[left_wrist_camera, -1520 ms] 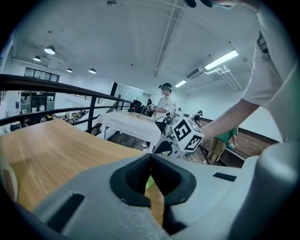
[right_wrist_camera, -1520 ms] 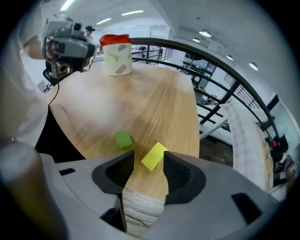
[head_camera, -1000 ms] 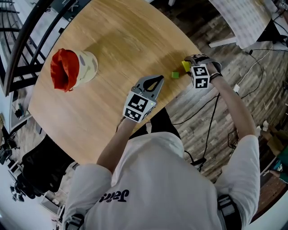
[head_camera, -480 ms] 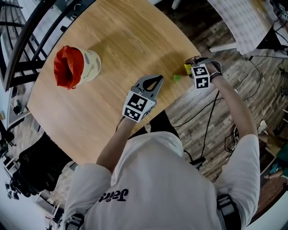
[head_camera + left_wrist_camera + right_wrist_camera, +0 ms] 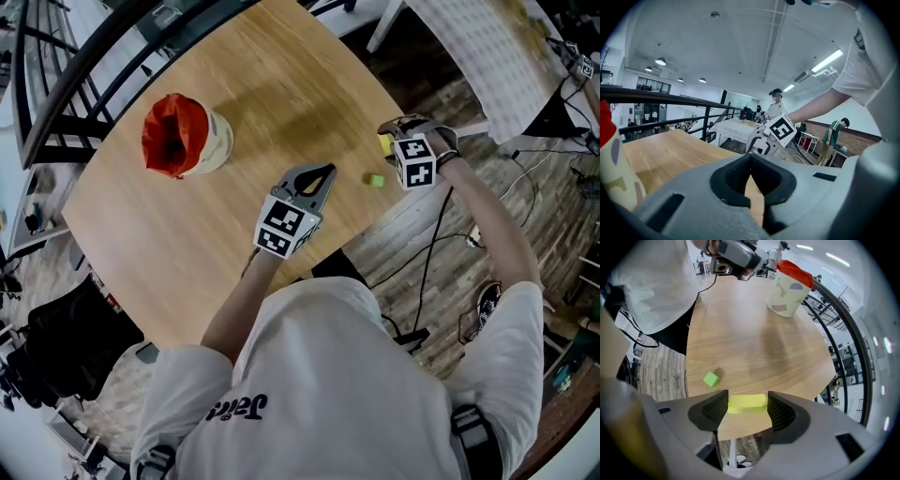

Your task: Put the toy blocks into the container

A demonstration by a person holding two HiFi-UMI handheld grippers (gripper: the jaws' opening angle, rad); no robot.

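Two blocks sit outside the container (image 5: 178,136), which stands toward 10 o'clock on the table (image 5: 234,75) in the head view. We have the right gripper (image 5: 746,402) clenched on the yellow block (image 5: 747,405) at the table's 3 o'clock edge, jaws pressing its two short ends, probably so it cannot twist on the carry. Its long axis runs jaw to jaw, lying level, broadside to the container. The green block (image 5: 375,180) lies loose, near it at 6 o'clock. Our left gripper (image 5: 751,176) has its jaws pressed together on nothing, likely just keeping clear.
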